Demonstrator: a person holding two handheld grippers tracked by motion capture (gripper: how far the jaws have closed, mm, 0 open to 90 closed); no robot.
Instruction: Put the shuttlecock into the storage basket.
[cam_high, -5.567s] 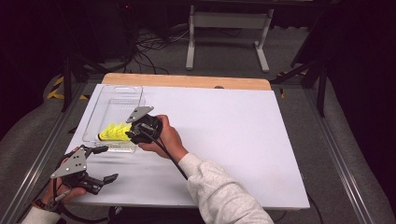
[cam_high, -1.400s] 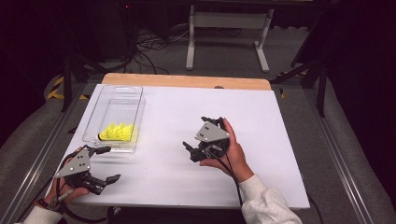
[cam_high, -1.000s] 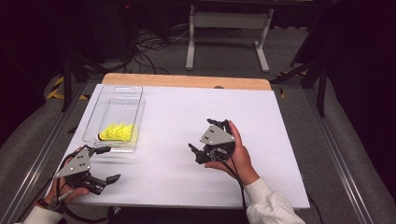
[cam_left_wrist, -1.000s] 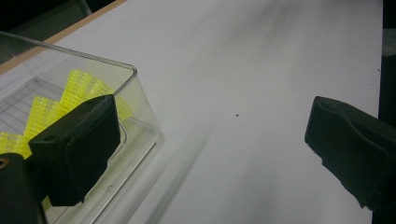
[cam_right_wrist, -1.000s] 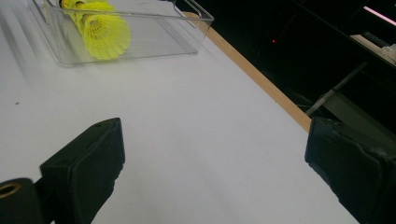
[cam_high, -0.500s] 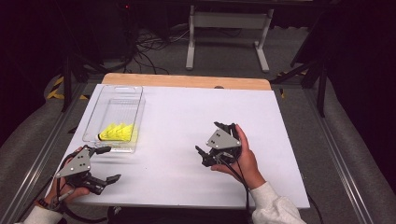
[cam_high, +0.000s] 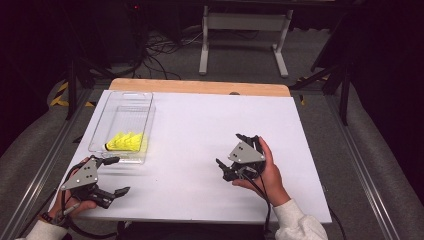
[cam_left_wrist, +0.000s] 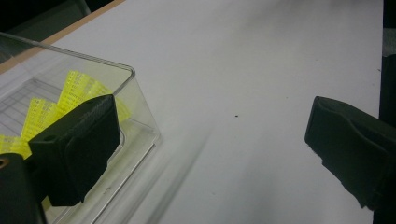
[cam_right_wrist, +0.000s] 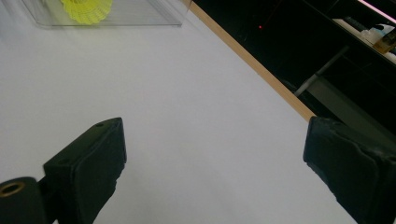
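Observation:
A yellow shuttlecock (cam_high: 124, 141) lies at the near end of a clear plastic tray (cam_high: 130, 102) at the table's left; it also shows through the tray wall as a yellow shuttlecock (cam_left_wrist: 74, 93) and far off as a yellow shuttlecock (cam_right_wrist: 87, 9). My left gripper (cam_high: 116, 175) rests open at the table's front left corner, just short of the tray (cam_left_wrist: 135, 121), with nothing between its jaws. My right gripper (cam_high: 231, 154) is held open over bare table right of centre, nothing in it.
The white tabletop (cam_high: 200, 125) has a wooden strip (cam_high: 200, 86) along its far edge. Metal rails (cam_high: 35, 165) run along both sides. A stand's legs and cables lie on the floor beyond the table.
My right gripper let go of the shuttlecock in the tray, then drew back to the right and toward the person, opening. The left gripper has stayed put.

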